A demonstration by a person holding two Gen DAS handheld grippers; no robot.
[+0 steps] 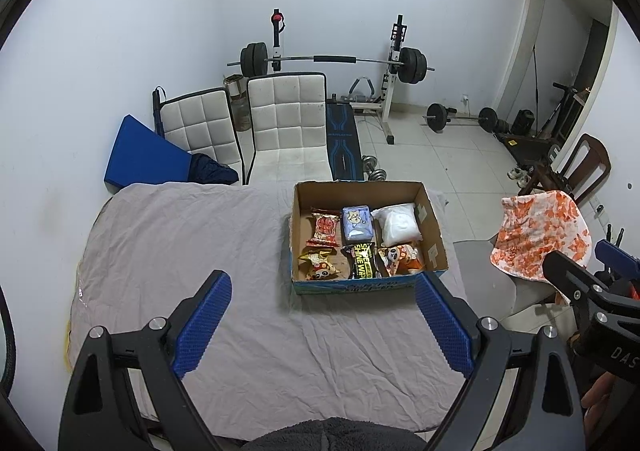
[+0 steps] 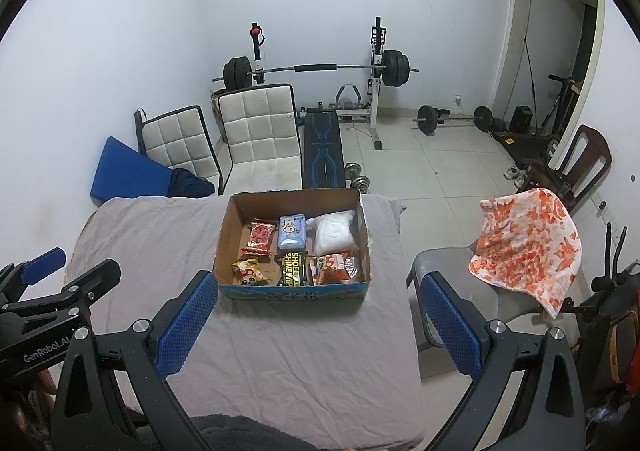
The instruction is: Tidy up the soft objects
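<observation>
Inside cardboard box (image 1: 434, 229): six soft packets (image 1: 396, 225)

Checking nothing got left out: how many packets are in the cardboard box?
6. Back row: red snack, blue tissue pack, white bag. Front row: yellow snack, black wipes, orange snack. More may hide underneath.

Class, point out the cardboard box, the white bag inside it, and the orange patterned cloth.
cardboard box (image 2: 230, 235), right wrist view, left inner wall.
white bag (image 2: 334, 237), right wrist view, its middle.
orange patterned cloth (image 1: 540, 231), left wrist view, its middle.
</observation>
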